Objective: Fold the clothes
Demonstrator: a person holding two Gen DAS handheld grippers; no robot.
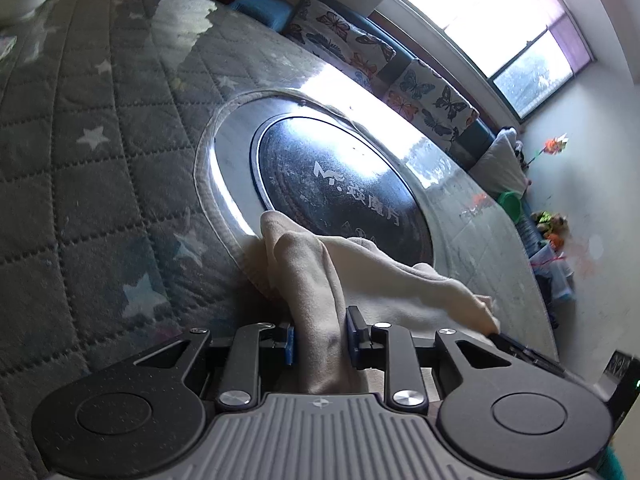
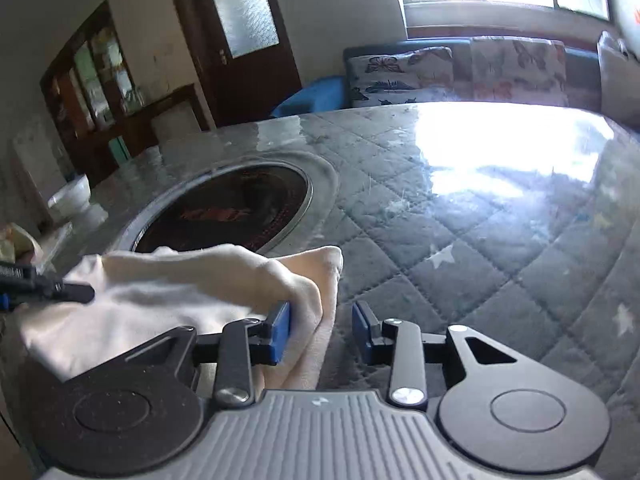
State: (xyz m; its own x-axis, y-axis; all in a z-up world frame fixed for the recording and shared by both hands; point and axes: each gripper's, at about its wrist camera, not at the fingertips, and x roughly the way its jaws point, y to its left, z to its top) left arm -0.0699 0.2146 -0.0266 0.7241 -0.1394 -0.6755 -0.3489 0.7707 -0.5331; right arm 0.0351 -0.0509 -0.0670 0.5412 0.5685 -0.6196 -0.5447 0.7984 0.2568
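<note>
Cream garment (image 1: 320,280) bunched on quilted counter (image 1: 100,160) beside round hob. Left claw (image 1: 321,340) clamped on it; right claw (image 2: 320,332) apart, cloth brushing one pad. Fold looks barely started, maybe.

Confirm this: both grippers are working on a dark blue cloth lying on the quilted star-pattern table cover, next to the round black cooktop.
One thing is wrong: the cloth is cream-white, not dark blue, as both wrist views show. The rest holds: it lies on the quilted star-pattern table cover next to the round black cooktop, with the left gripper and right gripper on it.
</note>
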